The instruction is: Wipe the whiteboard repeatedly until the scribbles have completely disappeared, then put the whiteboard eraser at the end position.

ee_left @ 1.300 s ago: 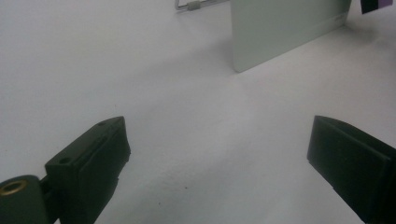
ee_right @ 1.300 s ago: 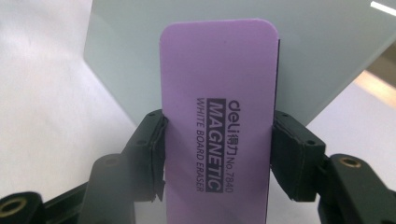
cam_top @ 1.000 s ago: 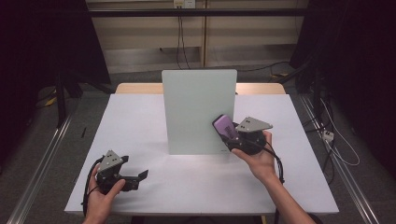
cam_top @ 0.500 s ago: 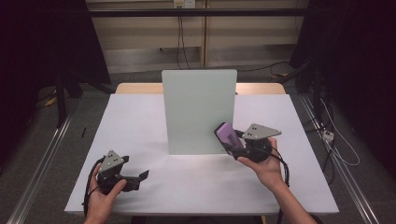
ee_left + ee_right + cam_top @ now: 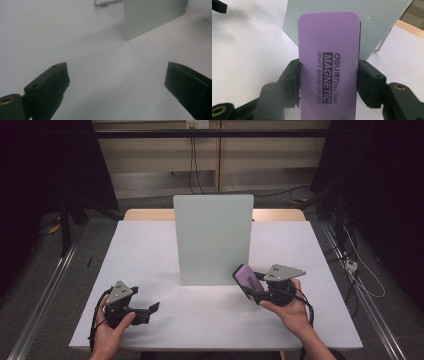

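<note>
From the high view, the right gripper (image 5: 250, 287) has drawn the purple eraser (image 5: 246, 278) off the upright whiteboard (image 5: 212, 237) toward the table's near edge, so wiping looks finished. The left gripper view shows the left gripper (image 5: 116, 87) parted, nothing between its jaws, over the white table (image 5: 37, 37). The right gripper view shows both pads (image 5: 368, 82) clamping the eraser's sides

The whiteboard eraser (image 5: 247, 278) is a flat purple block with rounded corners, printed "deli MAGNETIC WHITE BOARD ERASER No. 7840" in dark letters along its length (image 5: 329, 72). It is clamped by its two long edges in the right hand-held gripper (image 5: 256, 288), raised off the white counter (image 5: 150, 245), tilted toward 11 o'clock, just beside the lower right corner of the upright pale green whiteboard (image 5: 212, 237).
</note>
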The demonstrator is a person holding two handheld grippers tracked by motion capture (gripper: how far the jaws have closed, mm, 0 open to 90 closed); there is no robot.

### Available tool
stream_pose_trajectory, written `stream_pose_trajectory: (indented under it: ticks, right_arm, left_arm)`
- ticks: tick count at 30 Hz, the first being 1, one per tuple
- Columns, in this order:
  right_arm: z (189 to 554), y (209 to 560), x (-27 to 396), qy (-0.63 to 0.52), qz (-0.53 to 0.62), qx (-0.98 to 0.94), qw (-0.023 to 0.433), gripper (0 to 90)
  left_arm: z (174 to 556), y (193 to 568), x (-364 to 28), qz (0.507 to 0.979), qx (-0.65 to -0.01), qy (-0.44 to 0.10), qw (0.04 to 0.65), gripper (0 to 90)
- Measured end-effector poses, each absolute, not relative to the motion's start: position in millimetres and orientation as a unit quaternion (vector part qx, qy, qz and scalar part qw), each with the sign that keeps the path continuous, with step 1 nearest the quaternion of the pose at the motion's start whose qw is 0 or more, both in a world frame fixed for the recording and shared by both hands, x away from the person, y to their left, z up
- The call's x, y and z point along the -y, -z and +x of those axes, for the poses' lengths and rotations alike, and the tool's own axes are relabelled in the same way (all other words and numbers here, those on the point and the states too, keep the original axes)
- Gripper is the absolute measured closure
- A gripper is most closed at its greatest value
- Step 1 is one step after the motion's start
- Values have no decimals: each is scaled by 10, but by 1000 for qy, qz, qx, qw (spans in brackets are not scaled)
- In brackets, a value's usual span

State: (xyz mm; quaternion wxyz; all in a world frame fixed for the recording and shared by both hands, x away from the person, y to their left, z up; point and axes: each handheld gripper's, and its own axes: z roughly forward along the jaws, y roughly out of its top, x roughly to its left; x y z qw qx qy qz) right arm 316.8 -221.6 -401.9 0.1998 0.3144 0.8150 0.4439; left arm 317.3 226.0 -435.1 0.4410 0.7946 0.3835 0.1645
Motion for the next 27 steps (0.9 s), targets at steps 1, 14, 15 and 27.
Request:
stream_pose_trajectory:
  ticks: [1, 14, 15, 27]
  right_arm:
    - [3159, 4016, 2213, -445, 314, -815, 195, 420]
    - [3175, 3997, 2213, -446, 320, -821, 155, 420]
    - [3181, 3995, 2209, -446, 319, -822, 151, 420]
    - [3159, 4001, 2090, -414, 300, -852, 110, 420]
  left_arm:
    - [3172, 4352, -2260, 794, -384, -164, 441, 56]
    - [3186, 4366, -2270, 795, -385, -161, 440, 56]
    - [3186, 4370, -2272, 794, -387, -158, 442, 56]
    - [3150, 4333, -2260, 793, -384, -168, 442, 56]
